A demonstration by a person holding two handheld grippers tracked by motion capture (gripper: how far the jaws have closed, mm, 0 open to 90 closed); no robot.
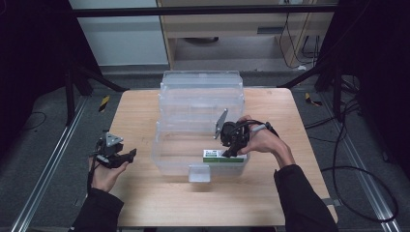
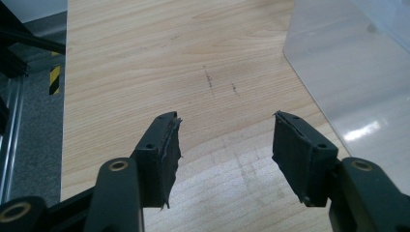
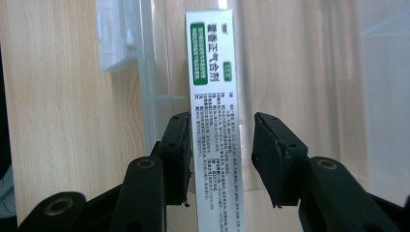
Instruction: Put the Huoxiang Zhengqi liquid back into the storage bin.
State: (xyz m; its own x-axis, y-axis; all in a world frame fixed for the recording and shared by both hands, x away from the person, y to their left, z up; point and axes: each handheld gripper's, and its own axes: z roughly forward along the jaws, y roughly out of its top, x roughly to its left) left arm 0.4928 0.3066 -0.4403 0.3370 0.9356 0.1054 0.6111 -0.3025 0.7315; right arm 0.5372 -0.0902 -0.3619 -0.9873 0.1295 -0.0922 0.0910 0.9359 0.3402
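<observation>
A long white box with green print lies inside a clear plastic container, against its near wall. My right gripper reaches down into the container over the box's right end. In the right gripper view the box runs up between the jaws of my right gripper; one pad sits at its edge and a gap shows at the other pad, so the jaws are open. My left gripper rests low over the table left of the container, open with nothing between its pads.
The container's lid stands open at the back and a white latch hangs on its front. The container's clear wall is close to the left gripper's right side. Bare wooden tabletop surrounds the container; table edges drop to the floor.
</observation>
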